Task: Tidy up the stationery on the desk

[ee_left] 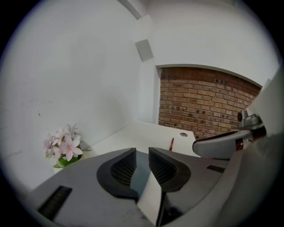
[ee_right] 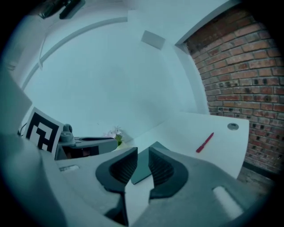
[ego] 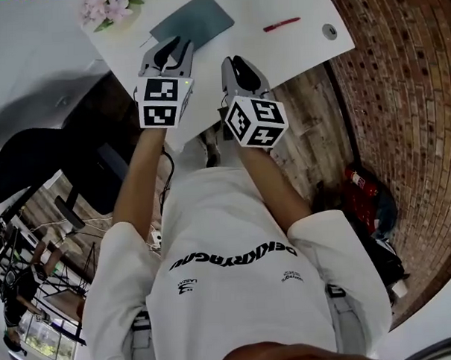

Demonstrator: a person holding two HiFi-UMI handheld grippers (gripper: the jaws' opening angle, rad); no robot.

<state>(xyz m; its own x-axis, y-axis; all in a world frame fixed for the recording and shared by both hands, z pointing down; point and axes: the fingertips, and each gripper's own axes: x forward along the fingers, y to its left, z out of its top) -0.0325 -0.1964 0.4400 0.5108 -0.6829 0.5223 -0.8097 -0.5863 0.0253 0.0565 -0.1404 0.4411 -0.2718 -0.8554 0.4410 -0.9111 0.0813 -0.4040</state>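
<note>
**Desk ahead, a gripper either side of the near edge**

The desk (ego: 294, 52) stands straight in front of the person. A notebook (ego: 192, 22) lies on it, about midway across. The flowers (ego: 107, 9) sit to its left, at the far side by the wall. A pen (ego: 281, 24) lies on the desk to the right of the notebook, well apart from it. A cable hole (ego: 329, 31) is further right, near the desk's right edge. The left gripper (ego: 176, 43) is at the notebook's near corner. The right gripper (ego: 235, 62) is just to its right, over the desk's near edge. On the floor to the person's right, a bag (ego: 370, 200) lies beside the side wall.
</note>
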